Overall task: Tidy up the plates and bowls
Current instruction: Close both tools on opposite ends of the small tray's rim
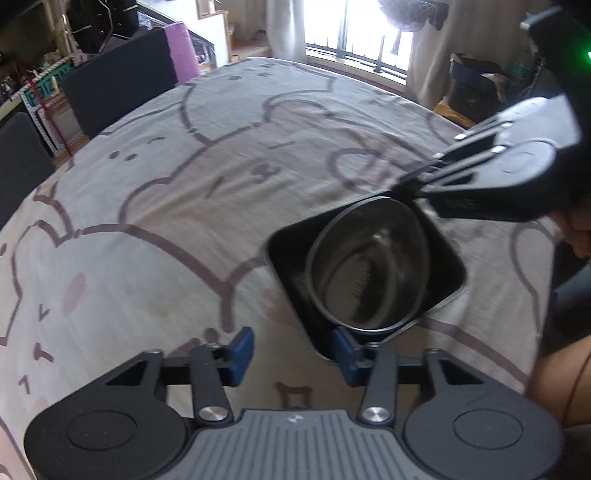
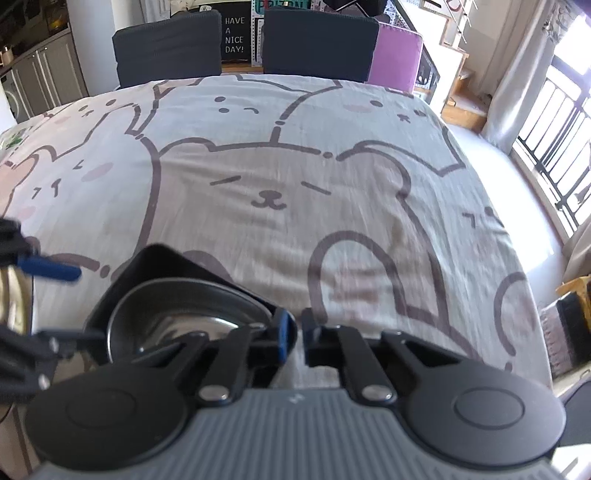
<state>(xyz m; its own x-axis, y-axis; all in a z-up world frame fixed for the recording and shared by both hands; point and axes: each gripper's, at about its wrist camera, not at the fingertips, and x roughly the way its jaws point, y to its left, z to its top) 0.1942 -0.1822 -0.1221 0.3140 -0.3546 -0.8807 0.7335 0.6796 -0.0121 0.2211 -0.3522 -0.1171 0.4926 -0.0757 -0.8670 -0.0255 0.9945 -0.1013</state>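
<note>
One big table [image 2: 295,177] takes up most of both views, draped in a pale cloth [image 1: 184,192] printed with cartoon bears and bunnies. Behind it, along the top of the right wrist view, I count two dark chairs [image 2: 166,44] side by side, plus one purple chair [image 2: 397,51] at the upper right. Between the two dark ones there's a black letter board [image 2: 234,35] reading "HAVE A NICE DAY!". That's the only writing I can make out; some teal lettering above it is cut off.

Dishes: just one square black plate [image 1: 288,266] with raised sides, and one round steel bowl [image 1: 365,266] sitting inside it. The bowl is empty and shiny. The pair sits lower right of centre in the left wrist view and lower left in the right wrist view.

Two grippers. The right gripper [image 2: 295,334] has its jaws pinched nearly together, at bottom centre of its own view. Its blue pad is right at the plate's near corner, but with the blur I can't tell if any rim is actually caught between the pads. In the left view it comes in from the upper right, tip at the far edge of the plate.

The left gripper [image 1: 295,356] stands partly open, its right blue finger [image 1: 345,356] at the near corner of the plate, the other finger [image 1: 242,354] out over bare cloth, nothing pinched.

One bare hand [image 1: 576,232] shows at the right edge.
</note>
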